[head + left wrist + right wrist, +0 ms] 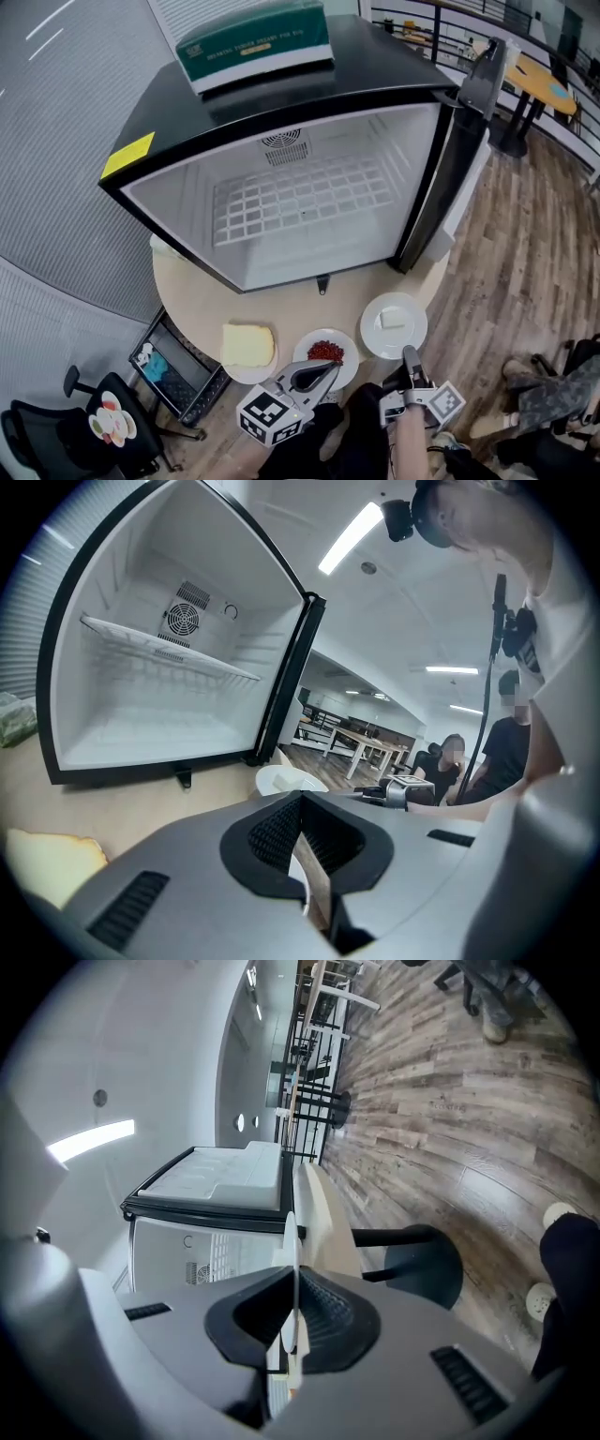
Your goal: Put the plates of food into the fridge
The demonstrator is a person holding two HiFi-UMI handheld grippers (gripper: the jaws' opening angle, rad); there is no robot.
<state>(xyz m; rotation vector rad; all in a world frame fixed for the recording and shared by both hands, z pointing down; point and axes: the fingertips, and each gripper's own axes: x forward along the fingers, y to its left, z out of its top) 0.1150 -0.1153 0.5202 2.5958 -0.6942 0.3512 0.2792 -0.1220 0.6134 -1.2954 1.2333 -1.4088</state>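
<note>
Grey left gripper, black ribbed jaws, square-marked white cube

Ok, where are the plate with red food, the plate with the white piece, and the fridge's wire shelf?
plate with red food (349,349): head view, bare white part right of the food.
plate with white piece (413,315): head view, bare right side.
wire shelf (300,202): head view, middle of the grid.
</note>
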